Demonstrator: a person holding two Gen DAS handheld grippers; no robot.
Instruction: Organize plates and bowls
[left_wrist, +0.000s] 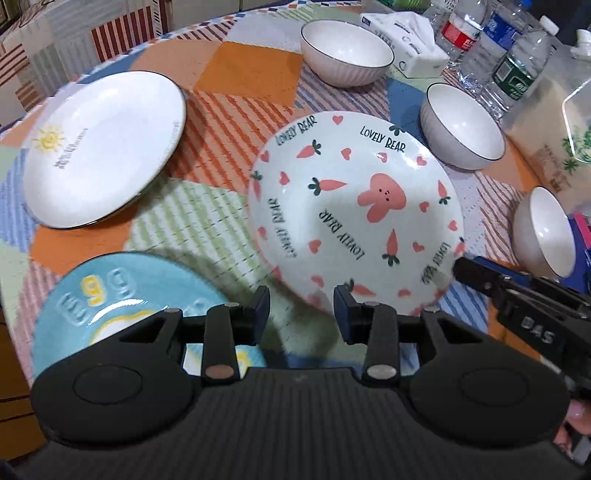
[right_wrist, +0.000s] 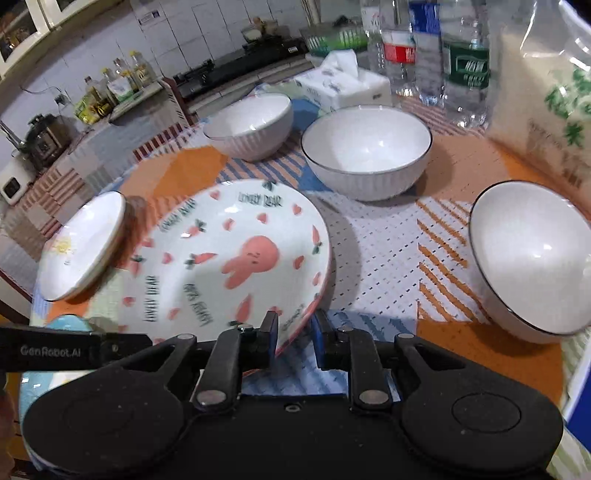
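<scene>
In the middle of the patchwork tablecloth (left_wrist: 229, 206) sits the rabbit plate (left_wrist: 354, 206), printed with carrots, hearts and "LOVELY BEAR"; in your right wrist view it looks tilted, its near rim raised toward you. Your right gripper (right_wrist: 293, 338) has its blue-padded fingers (right_wrist: 271, 339) straddling that near rim, with one finger against the plate's edge and the other standing a little off it, so the jaws are apart and not clamped. From the left wrist view you can see the same gripper reaching in at the plate's right edge.

Your left gripper (left_wrist: 302, 308) hovers just short of the rabbit plate's near rim with its jaws apart and nothing between them. Just to its left and partly under it lies the blue plate (left_wrist: 122, 306) with raised lettering, close to the table's near edge. Beyond that, to the far left, the white plate (left_wrist: 105, 147) with a small sun print rests well apart from the blue one and near the rabbit plate.

Three white bowls with dark rims stand upright to the right: the far bowl (left_wrist: 345, 53), the middle bowl (left_wrist: 461, 125) just beside the rabbit plate's far right rim, and the near bowl (left_wrist: 543, 230) at the right edge. Behind them you have a tissue pack (left_wrist: 406, 40), a cluster of water bottles (left_wrist: 498, 55) and a clear bag of rice (left_wrist: 550, 147).
</scene>
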